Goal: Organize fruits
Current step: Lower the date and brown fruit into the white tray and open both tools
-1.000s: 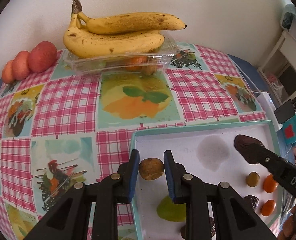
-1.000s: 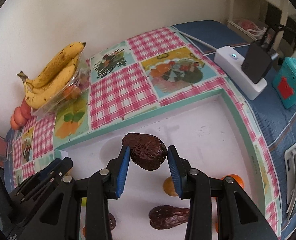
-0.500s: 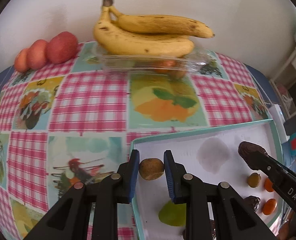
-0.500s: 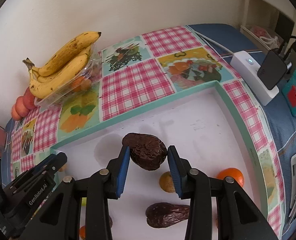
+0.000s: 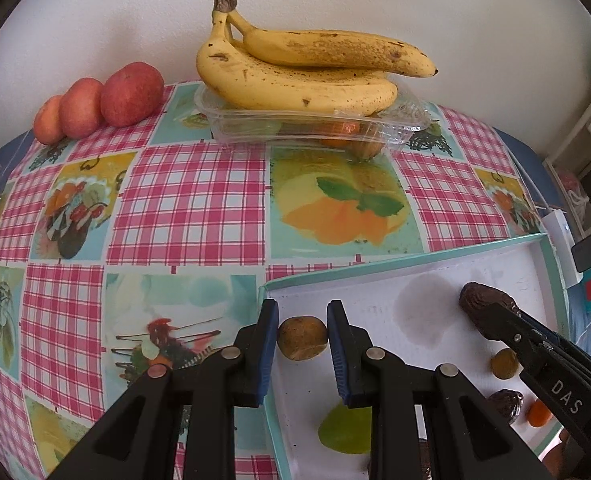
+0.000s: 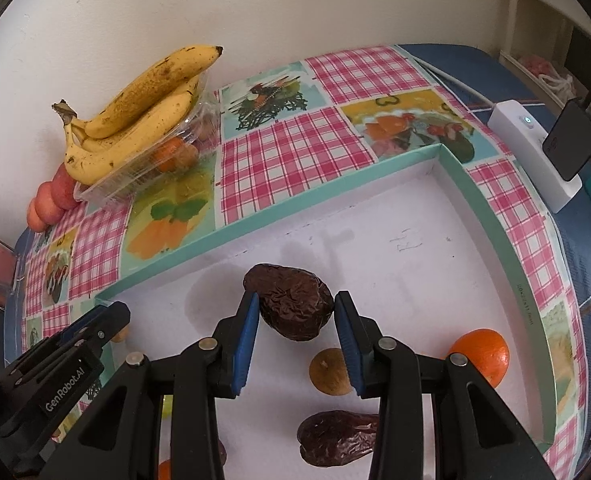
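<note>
**Both grippers hold fruit over the teal-rimmed tray**

The left gripper (image 5: 302,344) is clamped on a small brown round fruit (image 5: 302,338), held just inside the tray's far-left corner. The right gripper (image 6: 296,328) grips a dark wrinkled date (image 6: 291,307) between its blue pads, above the middle of the white tray floor.

The tray (image 6: 335,188) is shallow, with a teal rim and white inside. Lying in it near the right-hand wall are an orange citrus fruit (image 6: 481,354), a small tan fruit (image 6: 329,372) and a second wrinkled date (image 6: 337,442); a green fruit (image 5: 345,428) lies toward the near-left side. The far half of the tray floor is bare.

Beyond the tray, a clear plastic box (image 5: 315,130) stands at the far edge of the checked tablecloth (image 5: 183,216) against the wall, with small orange and green fruit inside and a bunch of bananas (image 5: 307,72) resting on top. Three red apples (image 5: 99,104) sit in a row at the far-left corner. Open cloth lies between box and tray.
</note>
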